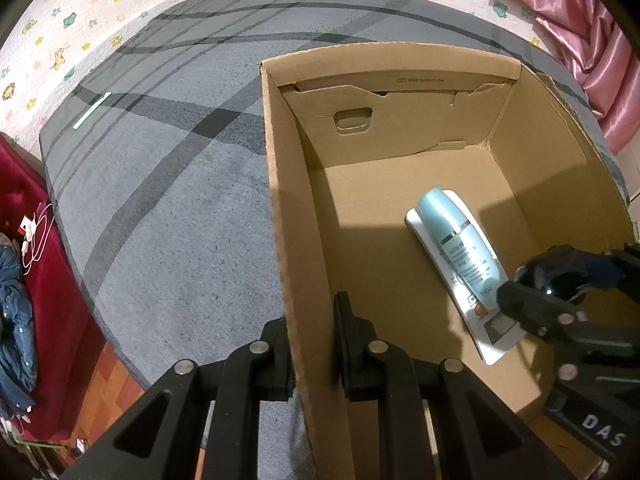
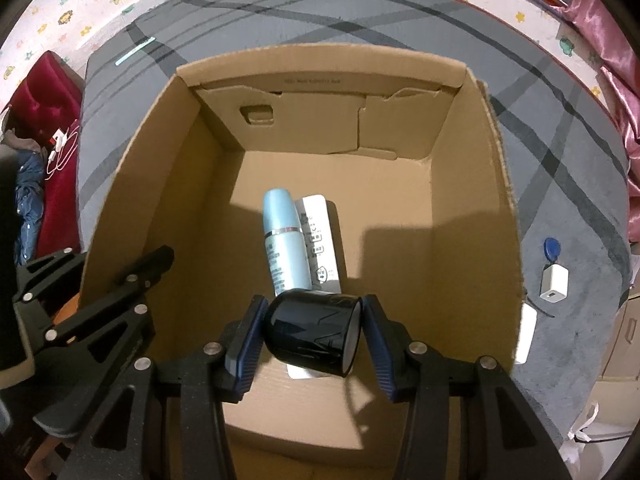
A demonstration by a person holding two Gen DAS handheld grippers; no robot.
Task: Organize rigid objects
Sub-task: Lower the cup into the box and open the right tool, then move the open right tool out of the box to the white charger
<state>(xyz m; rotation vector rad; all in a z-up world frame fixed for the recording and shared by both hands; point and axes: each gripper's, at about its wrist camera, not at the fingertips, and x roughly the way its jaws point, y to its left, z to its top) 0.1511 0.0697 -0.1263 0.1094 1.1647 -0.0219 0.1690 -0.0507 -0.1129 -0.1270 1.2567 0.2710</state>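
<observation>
An open cardboard box (image 2: 472, 184) stands on a grey rug. On its floor a light-blue bottle (image 2: 282, 240) lies on a white remote control (image 2: 322, 240). My left gripper (image 1: 316, 360) is shut on the box's left wall (image 1: 292, 280), one finger inside and one outside. My right gripper (image 2: 312, 336) hangs inside the box just above the near end of the bottle. It is shut on a glossy black cup (image 2: 312, 332) that lies sideways between its blue pads (image 2: 250, 340). The left wrist view shows the right gripper (image 1: 540, 292) and the cup over the remote's near end.
On the grey striped rug (image 1: 168, 208), right of the box, sit a white charger cube (image 2: 554, 282) and a blue tag (image 2: 552, 248). A red cushion with white cables (image 1: 36, 236) lies at the left. Pink curtains (image 1: 580, 40) hang at the far right.
</observation>
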